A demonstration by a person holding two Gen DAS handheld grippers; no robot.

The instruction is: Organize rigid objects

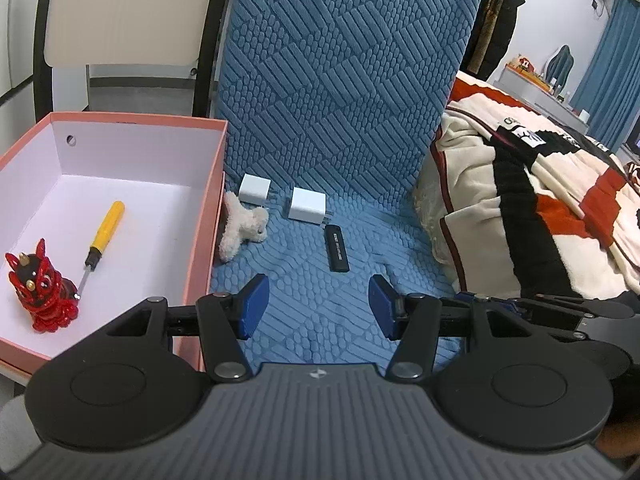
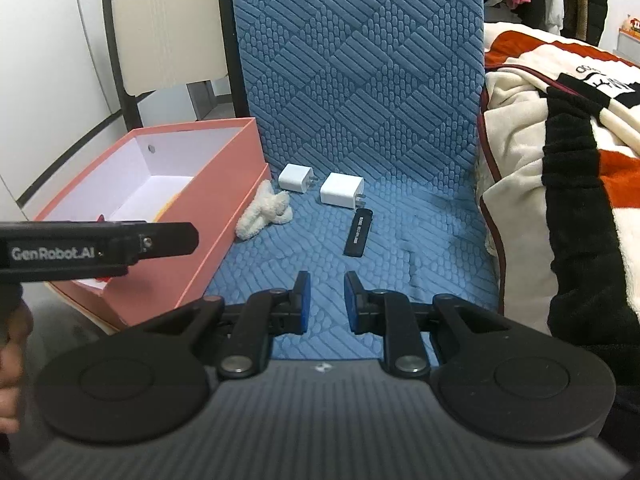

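A pink box (image 1: 216,184) stands at the left on a blue cushioned chair seat (image 1: 320,320); it holds a yellow-handled screwdriver (image 1: 102,236) and a red figurine (image 1: 40,288). On the seat lie two white charger plugs (image 1: 255,189) (image 1: 307,205), a black stick-shaped device (image 1: 337,248) and a small white plush toy (image 1: 244,228). My left gripper (image 1: 318,306) is open and empty, just short of the black device. My right gripper (image 2: 326,300) is open with a narrow gap and empty, short of the black device (image 2: 359,232). The box (image 2: 224,208), the plugs (image 2: 295,178) (image 2: 341,190) and the plush (image 2: 266,210) also show in the right wrist view.
A folded cream, red and black blanket (image 1: 540,200) lies at the right of the seat. The chair's blue backrest (image 1: 340,60) rises behind the objects. The left gripper's body (image 2: 96,246) crosses the left of the right wrist view, over the box.
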